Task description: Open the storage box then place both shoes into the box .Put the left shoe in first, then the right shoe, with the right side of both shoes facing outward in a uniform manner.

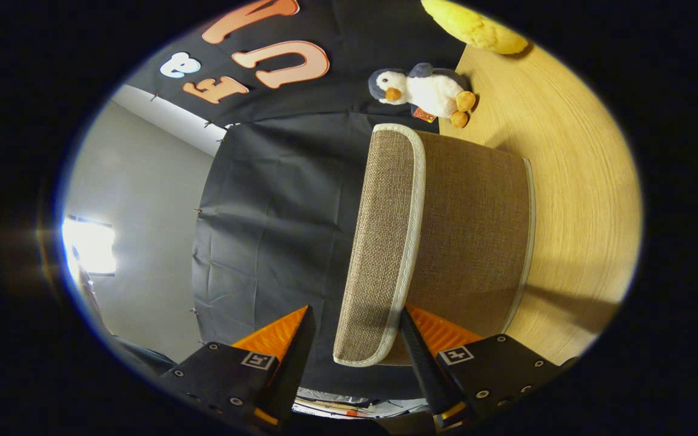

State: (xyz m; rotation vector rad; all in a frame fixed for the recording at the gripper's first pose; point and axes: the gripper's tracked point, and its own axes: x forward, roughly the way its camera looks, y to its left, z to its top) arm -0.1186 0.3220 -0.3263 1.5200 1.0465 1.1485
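The view is rolled on its side, so the wooden table point(573, 200) stands to the right of the fingers. On it is the storage box point(476, 230), brown woven fabric with pale trim. Its lid point(385, 242) is the flap with the white border on the side away from the table. My gripper point(356, 310) is open, and the near end of the lid lies between its fingers. One finger point(412, 345) sits close under the lid's rim, against the box wall. The other finger point(294, 351) stands well off the lid's outer face.
A plush penguin point(425, 91) lies on the table beyond the box, by the black cloth wall point(270, 200). A yellow plush toy point(476, 27) lies farther off on the table. A grey room wall and a bright light point(91, 245) show past the cloth.
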